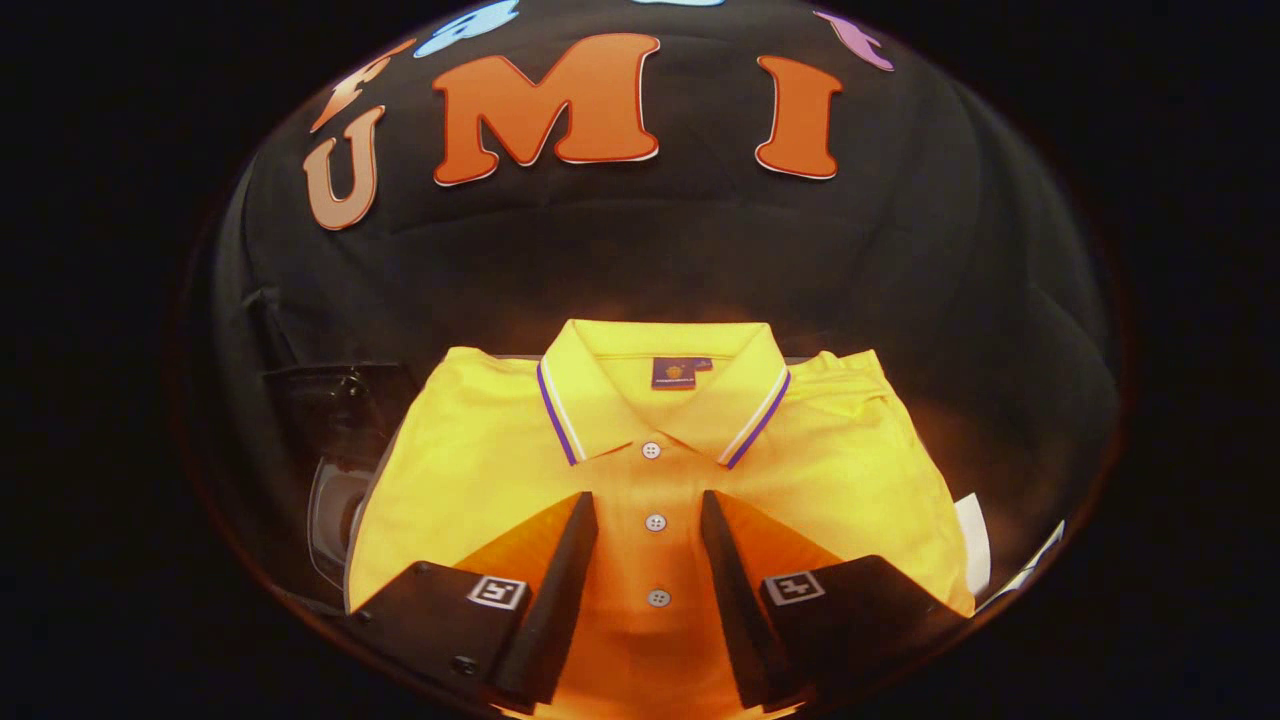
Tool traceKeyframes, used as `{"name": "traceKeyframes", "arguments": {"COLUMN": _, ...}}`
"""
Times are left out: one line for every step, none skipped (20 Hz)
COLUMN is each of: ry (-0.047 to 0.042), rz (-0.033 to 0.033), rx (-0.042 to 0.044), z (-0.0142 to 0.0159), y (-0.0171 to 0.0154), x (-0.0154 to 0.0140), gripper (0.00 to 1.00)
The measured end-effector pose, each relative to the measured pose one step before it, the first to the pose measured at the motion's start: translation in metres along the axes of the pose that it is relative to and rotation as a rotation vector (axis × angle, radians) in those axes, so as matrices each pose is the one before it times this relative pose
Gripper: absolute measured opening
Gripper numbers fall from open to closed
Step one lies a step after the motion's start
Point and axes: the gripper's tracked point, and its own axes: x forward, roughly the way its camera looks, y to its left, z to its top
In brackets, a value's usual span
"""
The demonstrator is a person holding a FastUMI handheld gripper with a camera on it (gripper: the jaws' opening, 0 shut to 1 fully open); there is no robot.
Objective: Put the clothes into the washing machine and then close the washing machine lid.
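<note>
Folded yellow polo shirt with purple-and-white striped collar trim (655, 450) lies flat, collar pointing away from the tongs (650, 525). Tongs open, fingers spread to either side of the button placket, hovering over the shirt's lower front; contact cannot be judged. Dark glossy washing machine part (340, 440) just left of shirt.

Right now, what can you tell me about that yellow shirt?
The yellow shirt is a folded polo lying flat, collar away from the camera. The collar has purple and white edge stripes and a dark label inside; three white buttons run down the front. The hand-held gripper hangs open over it, fingers either side of the buttons.
</note>
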Motion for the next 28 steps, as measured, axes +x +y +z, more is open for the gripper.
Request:
{"name": "traceKeyframes", "arguments": {"ry": -0.00733, "rz": 0.00348, "rx": 0.01136, "z": 0.00201, "y": 0.00104, "x": -0.00029, "gripper": 0.66}}
{"name": "traceKeyframes", "arguments": {"ry": 0.01001, "rz": 0.00002, "rx": 0.01403, "z": -0.00205, "y": -0.00126, "x": 0.00104, "gripper": 0.58}}
{"name": "traceKeyframes", "arguments": {"ry": 0.0044, "rz": -0.00085, "rx": 0.02482, "z": 0.00117, "y": 0.00059, "x": -0.00096, "gripper": 0.49}}
{"name": "traceKeyframes", "arguments": {"ry": 0.01709, "rz": -0.01259, "rx": 0.02891, "z": -0.00002, "y": 0.00189, "x": 0.00036, "gripper": 0.41}}
{"name": "traceKeyframes", "arguments": {"ry": 0.01388, "rz": -0.0206, "rx": 0.0231, "z": 0.00089, "y": 0.00078, "x": 0.00033, "gripper": 0.33}}
{"name": "traceKeyframes", "arguments": {"ry": 0.02125, "rz": -0.008, "rx": -0.00454, "z": 0.0005, "y": 0.002, "x": 0.00155, "gripper": 0.33}}
{"name": "traceKeyframes", "arguments": {"ry": 0.02008, "rz": -0.01287, "rx": -0.01434, "z": -0.00008, "y": 0.0, "x": 0.00128, "gripper": 0.21}}
{"name": "traceKeyframes", "arguments": {"ry": 0.0064, "rz": -0.00803, "rx": -0.02192, "z": 0.00094, "y": -0.00029, "x": -0.00026, "gripper": 0.19}}
{"name": "traceKeyframes", "arguments": {"ry": -0.01307, "rz": -0.00716, "rx": 0.01069, "z": 0.00193, "y": -0.00151, "x": -0.0003, "gripper": 0.18}}
{"name": "traceKeyframes", "arguments": {"ry": -0.02532, "rz": -0.00142, "rx": 0.02485, "z": 0.00124, "y": 0.00149, "x": 0.00127, "gripper": 0.18}}
{"name": "traceKeyframes", "arguments": {"ry": -0.03865, "rz": 0.01065, "rx": 0.02437, "z": 0.00379, "y": -0.001, "x": -0.00039, "gripper": 0.18}}
{"name": "traceKeyframes", "arguments": {"ry": -0.02941, "rz": 0.01412, "rx": 0.02578, "z": -0.00234, "y": -0.00117, "x": 0.00144, "gripper": 0.09}}
{"name": "traceKeyframes", "arguments": {"ry": -0.01595, "rz": 0.01558, "rx": 0.02113, "z": -0.00056, "y": -0.00182, "x": -0.00308, "gripper": 0.09}}
{"name": "traceKeyframes", "arguments": {"ry": -0.01608, "rz": 0.01749, "rx": 0.01798, "z": 0.0008, "y": -0.00033, "x": -0.00503, "gripper": 0.09}}
{"name": "traceKeyframes", "arguments": {"ry": -0.04991, "rz": 0.01038, "rx": 0.02086, "z": 0.00695, "y": 0.00189, "x": -0.0075, "gripper": 0.09}}
{"name": "traceKeyframes", "arguments": {"ry": -0.0473, "rz": 0.0084, "rx": 0.01626, "z": 0.00709, "y": 0.00422, "x": -0.00419, "gripper": 0.09}}
{"name": "traceKeyframes", "arguments": {"ry": -0.0299, "rz": 0.01091, "rx": 0.00884, "z": 0.0052, "y": 0.00467, "x": -0.01101, "gripper": 0.09}}
{"name": "traceKeyframes", "arguments": {"ry": -0.02586, "rz": 0.01379, "rx": 0.01225, "z": 0.00181, "y": 0.00575, "x": -0.01288, "gripper": 0.09}}
{"name": "traceKeyframes", "arguments": {"ry": -0.01921, "rz": 0.01689, "rx": 0.01451, "z": 0.00243, "y": 0.00564, "x": -0.01076, "gripper": 0.09}}
{"name": "traceKeyframes", "arguments": {"ry": -0.02322, "rz": 0.01459, "rx": 0.01057, "z": 0.00399, "y": 0.00563, "x": -0.01072, "gripper": 0.09}}
{"name": "traceKeyframes", "arguments": {"ry": -0.02133, "rz": 0.01852, "rx": 0.00694, "z": 0.00805, "y": 0.00512, "x": -0.01213, "gripper": 0.08}}
{"name": "traceKeyframes", "arguments": {"ry": -0.02285, "rz": 0.02004, "rx": 0.00735, "z": 0.00867, "y": 0.00993, "x": -0.01303, "gripper": 0.09}}
{"name": "traceKeyframes", "arguments": {"ry": -0.0155, "rz": 0.01759, "rx": 0.00382, "z": 0.0046, "y": 0.00904, "x": -0.00985, "gripper": 0.08}}
{"name": "traceKeyframes", "arguments": {"ry": -0.02072, "rz": 0.01529, "rx": 0.00648, "z": 0.00472, "y": 0.00858, "x": -0.00732, "gripper": 0.08}}
{"name": "traceKeyframes", "arguments": {"ry": -0.01668, "rz": 0.02033, "rx": 0.00748, "z": 0.00556, "y": 0.01023, "x": -0.00743, "gripper": 0.08}}
{"name": "traceKeyframes", "arguments": {"ry": -0.01294, "rz": 0.02046, "rx": 0.00332, "z": 0.00395, "y": 0.01236, "x": -0.00527, "gripper": 0.09}}
{"name": "traceKeyframes", "arguments": {"ry": -0.00437, "rz": 0.01699, "rx": 0.0001, "z": 0.00168, "y": 0.01229, "x": -0.0028, "gripper": 0.08}}
{"name": "traceKeyframes", "arguments": {"ry": -0.01112, "rz": 0.01422, "rx": -0.00189, "z": 0.0019, "y": 0.01221, "x": -0.00183, "gripper": 0.08}}
